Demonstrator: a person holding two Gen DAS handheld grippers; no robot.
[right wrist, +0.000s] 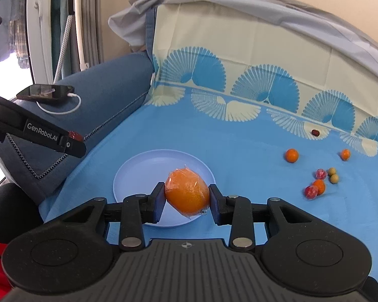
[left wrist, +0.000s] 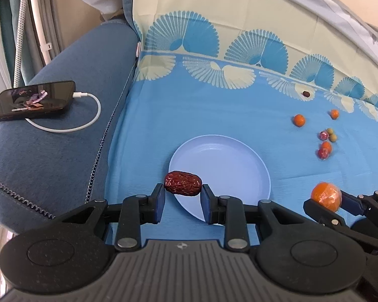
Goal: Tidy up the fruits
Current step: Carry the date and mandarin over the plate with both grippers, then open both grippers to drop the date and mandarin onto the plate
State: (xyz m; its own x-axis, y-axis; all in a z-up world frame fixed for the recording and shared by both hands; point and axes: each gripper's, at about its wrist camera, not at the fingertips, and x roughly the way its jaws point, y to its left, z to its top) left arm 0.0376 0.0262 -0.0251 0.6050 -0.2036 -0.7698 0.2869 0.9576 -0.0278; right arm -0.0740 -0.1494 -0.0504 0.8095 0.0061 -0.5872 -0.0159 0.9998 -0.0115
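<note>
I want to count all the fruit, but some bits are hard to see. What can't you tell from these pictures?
- Left wrist view: the far side of the orange is hidden by the right gripper.
- Right wrist view: the red date is mostly hidden behind the left gripper.
- Both views: the small red fruits and dark fruit are too small to name.
- Phone: its screen only shows reflections.

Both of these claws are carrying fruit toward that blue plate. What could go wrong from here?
The wrapped orange has slippery film and is pinched only at its sides by the right tool, so it might slip. The red date in the left tool hangs at the plate rim and could land outside. Round fruit may roll off.
</note>
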